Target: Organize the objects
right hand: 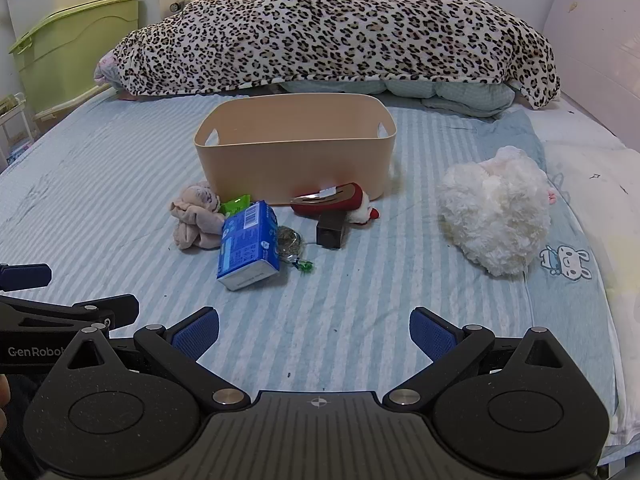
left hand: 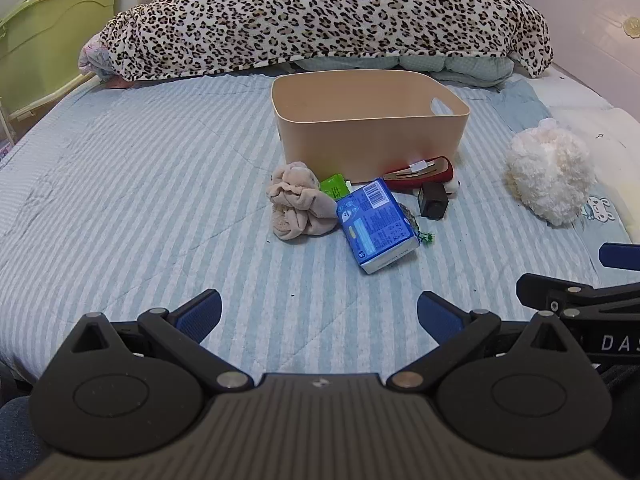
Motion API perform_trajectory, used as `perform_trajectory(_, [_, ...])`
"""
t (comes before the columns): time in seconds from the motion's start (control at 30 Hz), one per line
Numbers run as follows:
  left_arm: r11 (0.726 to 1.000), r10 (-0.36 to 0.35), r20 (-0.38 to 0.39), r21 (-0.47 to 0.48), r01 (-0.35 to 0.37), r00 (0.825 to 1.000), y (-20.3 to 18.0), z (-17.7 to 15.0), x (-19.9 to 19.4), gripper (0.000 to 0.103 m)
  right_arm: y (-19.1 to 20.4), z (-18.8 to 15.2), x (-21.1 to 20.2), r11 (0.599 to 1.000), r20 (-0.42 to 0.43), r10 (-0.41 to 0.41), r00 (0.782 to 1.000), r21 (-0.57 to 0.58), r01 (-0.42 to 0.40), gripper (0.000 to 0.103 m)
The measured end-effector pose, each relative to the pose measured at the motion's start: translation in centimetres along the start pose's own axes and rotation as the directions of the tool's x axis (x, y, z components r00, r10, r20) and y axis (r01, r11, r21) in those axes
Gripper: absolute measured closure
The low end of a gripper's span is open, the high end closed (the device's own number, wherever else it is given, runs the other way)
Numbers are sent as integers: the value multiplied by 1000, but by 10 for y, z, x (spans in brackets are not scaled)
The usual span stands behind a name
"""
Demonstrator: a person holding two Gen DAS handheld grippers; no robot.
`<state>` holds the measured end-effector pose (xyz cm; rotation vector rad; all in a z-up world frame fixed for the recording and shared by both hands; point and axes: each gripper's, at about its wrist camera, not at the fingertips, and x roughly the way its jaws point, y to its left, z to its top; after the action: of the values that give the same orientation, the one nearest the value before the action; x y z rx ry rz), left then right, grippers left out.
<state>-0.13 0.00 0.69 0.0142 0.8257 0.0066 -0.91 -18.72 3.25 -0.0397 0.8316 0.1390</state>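
A beige plastic bin (left hand: 372, 140) (right hand: 296, 160) stands on the striped bed. In front of it lie a blue tissue pack (left hand: 374, 226) (right hand: 248, 244), a crumpled beige cloth (left hand: 298, 206) (right hand: 196, 218), a green packet (left hand: 335, 186) (right hand: 235, 204), a red and brown hair clip (left hand: 420, 172) (right hand: 328, 200), a small dark box (left hand: 434, 200) (right hand: 330, 232) and a small trinket with a green charm (right hand: 294, 248). A white fluffy toy (left hand: 548, 172) (right hand: 494, 212) lies to the right. My left gripper (left hand: 319, 314) and right gripper (right hand: 314, 330) are both open and empty, well short of the pile.
A leopard-print blanket (left hand: 320, 16) is heaped at the back of the bed. A green plastic cabinet (left hand: 48, 36) stands at the left. A pink headboard (right hand: 600, 48) runs along the right. Each gripper shows at the edge of the other's view.
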Motion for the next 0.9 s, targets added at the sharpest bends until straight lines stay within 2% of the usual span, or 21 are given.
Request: perform_trajectory(0.9, [1000,-9,2,5,9,1000,2,1,-3,0,-1,3,-4,1000,2,-2,1000,8,2,0])
